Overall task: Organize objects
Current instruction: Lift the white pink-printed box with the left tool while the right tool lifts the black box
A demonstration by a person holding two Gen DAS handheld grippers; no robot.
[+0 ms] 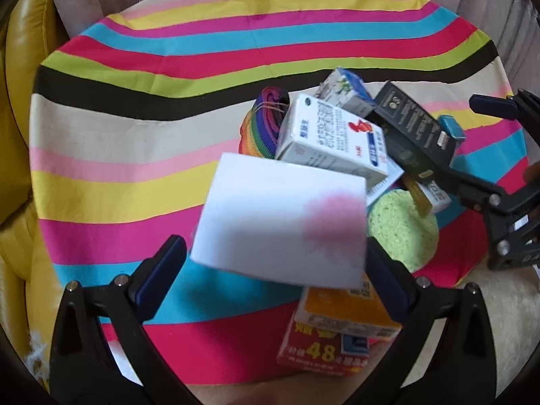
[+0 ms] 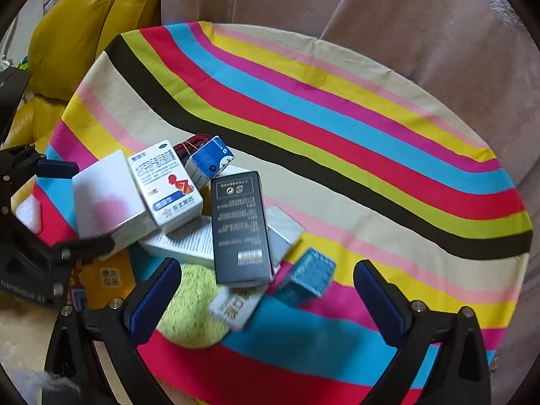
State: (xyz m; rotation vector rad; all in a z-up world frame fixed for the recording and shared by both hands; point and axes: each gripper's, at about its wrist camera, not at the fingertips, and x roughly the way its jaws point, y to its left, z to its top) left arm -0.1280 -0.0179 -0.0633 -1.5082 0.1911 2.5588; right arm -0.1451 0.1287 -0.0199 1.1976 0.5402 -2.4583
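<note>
**Box pile bunched up on one side of the striped cloth, both your grippers wide open**

So the thing right in front of your left gripper (image 1: 275, 276) is that white box with the pink smudge (image 1: 283, 219). It's plain white on its big face with a blurry pink blotch toward one end, and it's tilted, with one end resting up on the pile. Your jaws are spread on either side of it; the right-hand pad looks to be right at the box's edge, but the other pad is clearly off it, so nothing's clamped.

The rest of the heap: a white medicine box with a red figure (image 1: 332, 135) leans against the white one, a black box (image 2: 241, 229) lies across some printed white cartons, and a small blue box (image 2: 308, 276) sits just beside it, looking blurred. A round green sponge (image 1: 401, 226) is under the pile's near edge, an orange and red box (image 1: 337, 330) lies beside it near your left gripper, and a rainbow strap (image 1: 261, 121) is tucked at the back.

Your right gripper (image 2: 268, 300) is open too, holding nothing, with the sponge and the small blue box in front of it.

Room-wise, the striped cloth (image 2: 371, 128) is bare across the whole far half. It ends against a grey-pink cushion (image 2: 422, 27) at the back and a yellow leather seat (image 2: 74, 30) on the left side.
</note>
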